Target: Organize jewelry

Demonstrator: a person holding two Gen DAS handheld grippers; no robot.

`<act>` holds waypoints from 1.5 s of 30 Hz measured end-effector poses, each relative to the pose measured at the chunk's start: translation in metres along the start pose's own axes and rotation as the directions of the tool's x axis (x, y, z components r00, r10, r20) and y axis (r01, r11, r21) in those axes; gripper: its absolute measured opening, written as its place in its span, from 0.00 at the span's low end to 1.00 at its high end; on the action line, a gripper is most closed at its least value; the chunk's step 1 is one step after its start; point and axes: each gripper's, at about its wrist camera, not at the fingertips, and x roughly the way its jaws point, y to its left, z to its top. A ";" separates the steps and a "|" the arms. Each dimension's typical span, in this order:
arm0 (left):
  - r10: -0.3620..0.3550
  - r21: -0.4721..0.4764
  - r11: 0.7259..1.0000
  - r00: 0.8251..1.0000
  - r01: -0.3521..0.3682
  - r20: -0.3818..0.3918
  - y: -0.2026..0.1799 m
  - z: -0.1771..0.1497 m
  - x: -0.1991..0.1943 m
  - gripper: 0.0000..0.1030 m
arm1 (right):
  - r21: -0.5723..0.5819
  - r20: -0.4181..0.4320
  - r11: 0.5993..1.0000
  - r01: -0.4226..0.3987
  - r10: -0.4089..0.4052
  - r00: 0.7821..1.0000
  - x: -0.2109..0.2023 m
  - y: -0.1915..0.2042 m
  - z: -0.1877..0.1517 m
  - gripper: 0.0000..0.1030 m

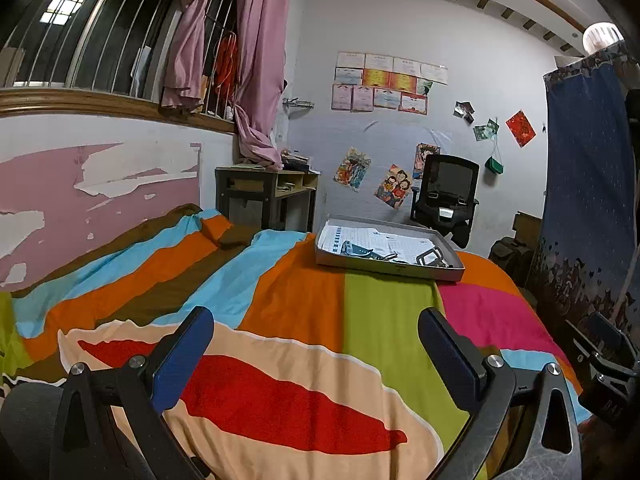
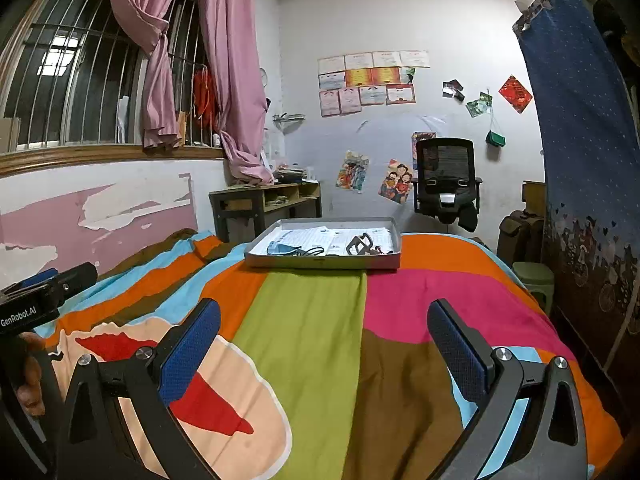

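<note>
- On a bed in a small room, a bedspread (image 2: pixel 312 320) in bright blocks of colour fills the foreground.
- At the far end of the bed lies a shallow grey tray (image 2: pixel 322 260), lined with printed paper.
- Inside the tray sit a few small dark items (image 2: pixel 362 243), well apart from both grippers; one looks like a dark frame or clasp, another is a bluish piece (image 1: pixel 356 249). They are too small to name with certainty, but are probably the jewelry.
- The left gripper (image 1: pixel 316 336) hovers low over the bedspread, its jaws spread wide and holding nothing.
- The right gripper (image 2: pixel 324 332) hovers alongside, jaws likewise wide apart and empty.
- Part of a hand (image 2: pixel 30 384) shows at the edge of the right view, gripping the left tool.
- Beyond the bed stand a desk (image 2: pixel 264 200) and a black chair (image 2: pixel 446 176) against a wall with posters.
- Judging by this, the task has barely begun: nothing is lifted or sorted, and both grippers must first reach the tray.
</note>
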 end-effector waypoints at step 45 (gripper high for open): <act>-0.003 0.007 1.000 1.000 0.003 -0.012 0.016 0.007 0.009 1.00 | -0.004 0.009 1.000 0.015 -0.015 1.000 -0.002 -0.005 0.003 0.99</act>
